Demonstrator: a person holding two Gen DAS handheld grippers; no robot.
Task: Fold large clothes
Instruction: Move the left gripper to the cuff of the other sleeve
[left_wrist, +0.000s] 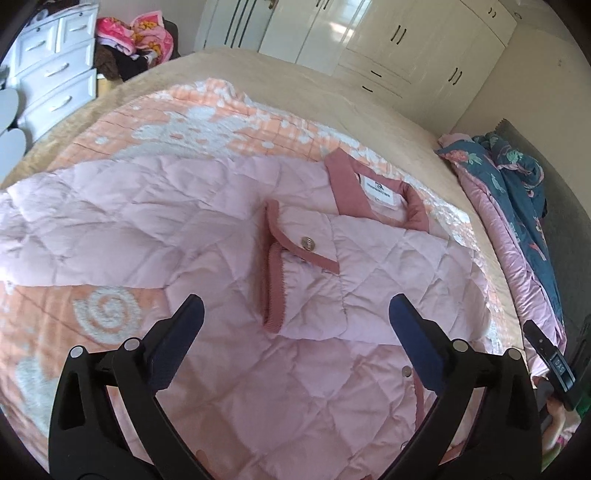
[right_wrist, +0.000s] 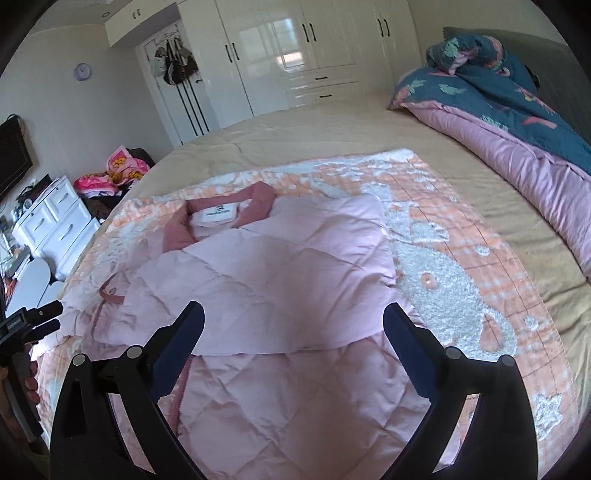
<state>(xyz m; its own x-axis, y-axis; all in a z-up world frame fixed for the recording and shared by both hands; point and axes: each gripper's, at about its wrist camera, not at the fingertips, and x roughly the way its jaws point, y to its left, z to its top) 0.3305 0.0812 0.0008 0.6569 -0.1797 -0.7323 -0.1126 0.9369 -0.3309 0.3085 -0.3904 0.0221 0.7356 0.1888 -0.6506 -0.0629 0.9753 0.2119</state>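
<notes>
A pale pink quilted jacket (left_wrist: 207, 236) with a dusty-rose collar (left_wrist: 345, 184) lies flat on an orange-and-white blanket (left_wrist: 207, 110) on the bed. One sleeve, with its rose cuff (left_wrist: 273, 273), is folded across the chest. In the right wrist view the jacket (right_wrist: 273, 266) has a side panel folded over the body. My left gripper (left_wrist: 295, 306) is open and empty just above the jacket. My right gripper (right_wrist: 293, 314) is open and empty above the folded panel. The left gripper shows at the right wrist view's left edge (right_wrist: 33, 325).
A blue floral and pink duvet (right_wrist: 517, 122) is heaped at the head of the bed. White wardrobes (right_wrist: 295, 55) line the far wall. A white dresser (right_wrist: 55, 218) and a pile of pink clothes (right_wrist: 118, 170) stand beside the bed.
</notes>
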